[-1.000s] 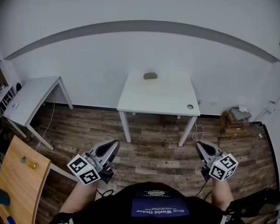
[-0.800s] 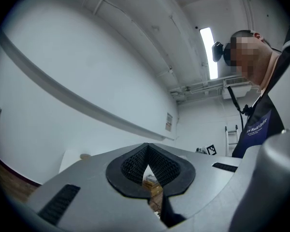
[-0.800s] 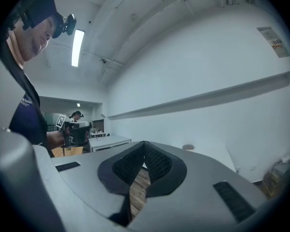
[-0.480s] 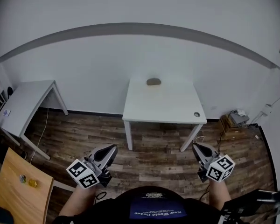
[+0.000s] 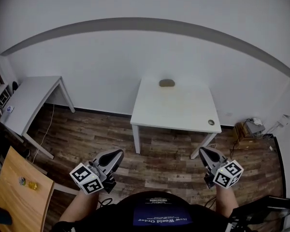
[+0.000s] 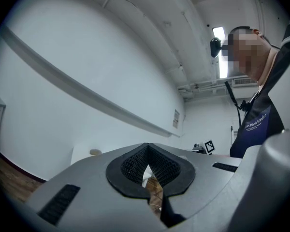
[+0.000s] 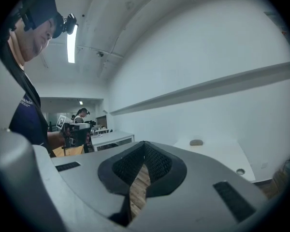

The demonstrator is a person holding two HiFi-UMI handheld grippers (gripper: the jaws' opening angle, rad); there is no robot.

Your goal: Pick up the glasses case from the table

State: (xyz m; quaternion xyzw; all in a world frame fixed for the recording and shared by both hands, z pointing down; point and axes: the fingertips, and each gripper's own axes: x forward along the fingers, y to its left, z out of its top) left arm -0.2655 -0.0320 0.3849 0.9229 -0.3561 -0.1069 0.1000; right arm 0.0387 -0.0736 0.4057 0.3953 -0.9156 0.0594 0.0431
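1. It is a bare room with white walls and a dark wood-plank floor (image 5: 169,153). A white square table (image 5: 183,115) stands against the far wall and serves as the worktop.
2. The small grey-brown oval glasses case (image 5: 166,82) lies at the far edge of that worktop, close to the wall. The only other feature on the worktop is a small round cable hole (image 5: 211,122) near its front right corner.
3. The left gripper (image 5: 117,152) and the right gripper (image 5: 205,151) are both held low over the floor, well apart from the worktop. Each gripper's jaws are pressed together with nothing between them.
4. I would say the step in hand is the approach, since nothing has been reached for yet. The next move calls for closing the gap to the table and opening one pair of jaws. That gripper then has to reach right across the worktop, because the case sits on the far side.
5. The head view gives the layout and shows how far the case lies from both grippers.
6. Only the left gripper view (image 6: 147,163) and the right gripper view (image 7: 142,166) show the jaw tips meeting. Both also show the case low on the worktop (image 6: 95,152) (image 7: 196,142).
7. Only the right gripper view shows another person (image 7: 79,115) among desks further back in the room.
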